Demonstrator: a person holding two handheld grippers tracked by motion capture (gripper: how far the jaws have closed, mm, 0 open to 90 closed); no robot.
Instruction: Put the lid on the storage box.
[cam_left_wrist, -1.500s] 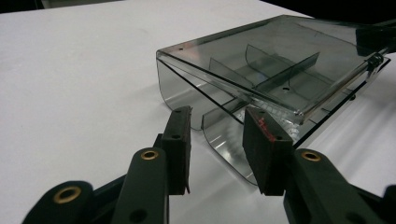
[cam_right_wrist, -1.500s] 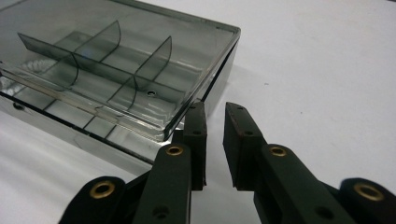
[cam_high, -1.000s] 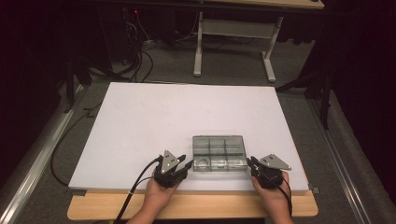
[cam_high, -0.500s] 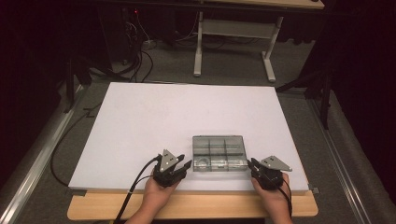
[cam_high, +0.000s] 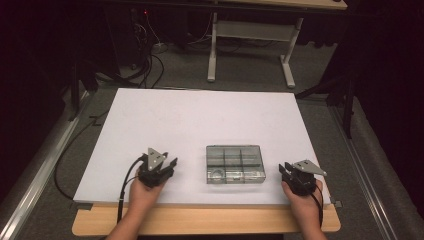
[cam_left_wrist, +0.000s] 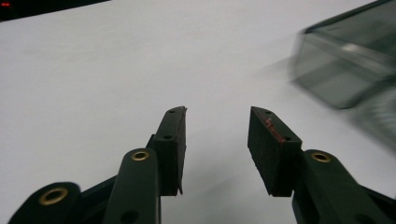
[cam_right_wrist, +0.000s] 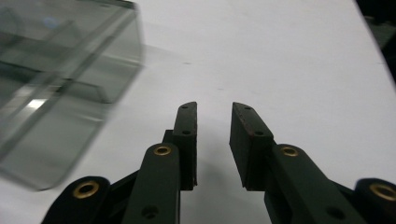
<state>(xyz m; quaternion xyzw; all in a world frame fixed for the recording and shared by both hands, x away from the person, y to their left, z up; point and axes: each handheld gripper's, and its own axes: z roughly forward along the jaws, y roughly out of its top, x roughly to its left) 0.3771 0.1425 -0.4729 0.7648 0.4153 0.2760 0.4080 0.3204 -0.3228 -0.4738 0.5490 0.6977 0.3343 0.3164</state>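
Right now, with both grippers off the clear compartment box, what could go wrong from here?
1. The clear compartment box lies near the table's front edge; a bump from either hand could slide it that way.
2. The left gripper and right gripper have just been opening with nothing between their jaws; a re-grip on the smooth walls might slip.
3. The left gripper's cable could snag.

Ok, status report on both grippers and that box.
Left gripper open, fingers just widened, nothing between. Right gripper likewise. Clear compartment box flat on table, untouched. Nothing in the way.
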